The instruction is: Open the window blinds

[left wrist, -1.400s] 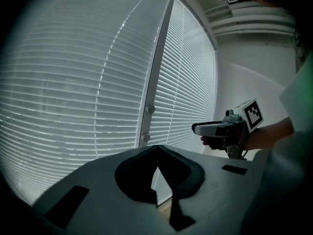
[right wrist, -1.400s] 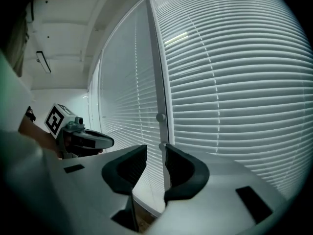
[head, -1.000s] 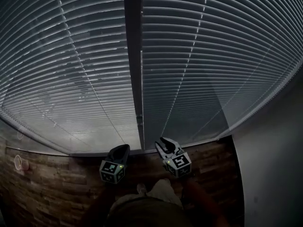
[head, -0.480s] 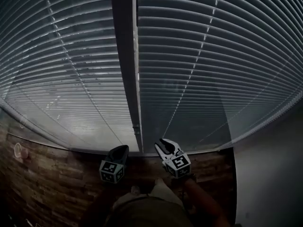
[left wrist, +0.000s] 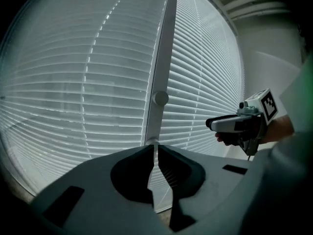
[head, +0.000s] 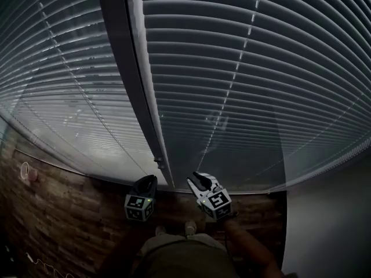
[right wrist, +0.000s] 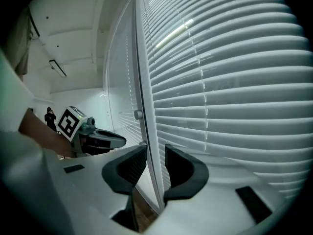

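Window blinds (head: 249,97): two panels hang side by side, filling the upper part of the head view and ending at a sill line just above both grippers. The slats run with their long axis horizontal and are stacked top to bottom. The wide lens bows them into arcs. The slats are thin, flat, pale strips with a smooth matte sheen. They are tilted shut and overlap so that each panel reads as one ribbed sheet. Thin ladder cords (head: 232,86) cross the slats vertically. A smooth, upright mullion (head: 124,68) separates the panels, with a small round knob (left wrist: 160,98) on it. Below the sill is a brown, brick-patterned surface (head: 69,213), rough and dark, and to the right a plain pale wall (head: 330,225). The left gripper (head: 148,181) is low and points up at the foot of the mullion. Its dark, curved pads are together with only a hairline seam between them and nothing in it. The right gripper (head: 199,178) is just beside it and clear of the slats. Its pads are drawn nearly together, leaving a narrow slit with nothing clamped in it. The mullion edge shows through the slit, well behind the pads. Each gripper carries a marker cube (head: 139,204).
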The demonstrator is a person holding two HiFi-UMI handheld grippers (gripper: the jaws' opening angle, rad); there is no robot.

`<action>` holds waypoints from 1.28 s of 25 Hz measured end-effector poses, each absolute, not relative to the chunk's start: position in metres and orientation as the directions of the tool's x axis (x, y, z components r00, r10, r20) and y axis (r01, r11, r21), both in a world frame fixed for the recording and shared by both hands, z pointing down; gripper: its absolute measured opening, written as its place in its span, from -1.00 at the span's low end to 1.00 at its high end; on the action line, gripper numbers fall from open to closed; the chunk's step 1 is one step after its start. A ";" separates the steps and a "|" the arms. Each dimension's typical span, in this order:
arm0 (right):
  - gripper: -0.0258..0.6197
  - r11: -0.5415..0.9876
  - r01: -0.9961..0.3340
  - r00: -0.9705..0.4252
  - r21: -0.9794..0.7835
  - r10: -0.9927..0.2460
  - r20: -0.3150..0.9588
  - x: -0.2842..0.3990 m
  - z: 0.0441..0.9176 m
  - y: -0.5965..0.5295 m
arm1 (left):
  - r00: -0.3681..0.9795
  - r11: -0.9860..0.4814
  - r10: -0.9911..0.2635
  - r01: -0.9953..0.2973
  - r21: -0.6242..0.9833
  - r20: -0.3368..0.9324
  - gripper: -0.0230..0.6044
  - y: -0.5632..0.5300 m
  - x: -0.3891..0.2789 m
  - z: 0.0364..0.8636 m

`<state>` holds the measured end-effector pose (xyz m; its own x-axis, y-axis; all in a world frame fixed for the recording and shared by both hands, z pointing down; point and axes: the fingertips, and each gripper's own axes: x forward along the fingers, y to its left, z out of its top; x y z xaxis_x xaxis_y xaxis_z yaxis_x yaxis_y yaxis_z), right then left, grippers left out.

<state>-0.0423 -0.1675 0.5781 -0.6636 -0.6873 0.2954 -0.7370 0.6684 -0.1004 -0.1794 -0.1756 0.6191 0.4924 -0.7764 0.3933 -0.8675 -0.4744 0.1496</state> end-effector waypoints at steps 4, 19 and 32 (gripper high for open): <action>-0.58 0.689 -0.717 -0.685 -0.101 -0.671 0.284 -0.033 0.571 -0.163 | 0.462 -0.443 -0.790 -0.884 0.146 0.402 -0.64 -0.181 -0.164 0.621; -0.58 0.758 -0.645 -0.749 -0.100 -0.600 0.279 -0.024 0.583 -0.163 | 0.275 -0.269 -0.860 -0.960 0.077 0.429 -0.40 -0.217 -0.152 0.642; -0.58 0.739 -0.665 -0.737 -0.111 -0.625 0.258 -0.022 0.574 -0.165 | 0.247 -0.239 -0.862 -0.968 0.075 0.442 -0.49 -0.225 -0.158 0.646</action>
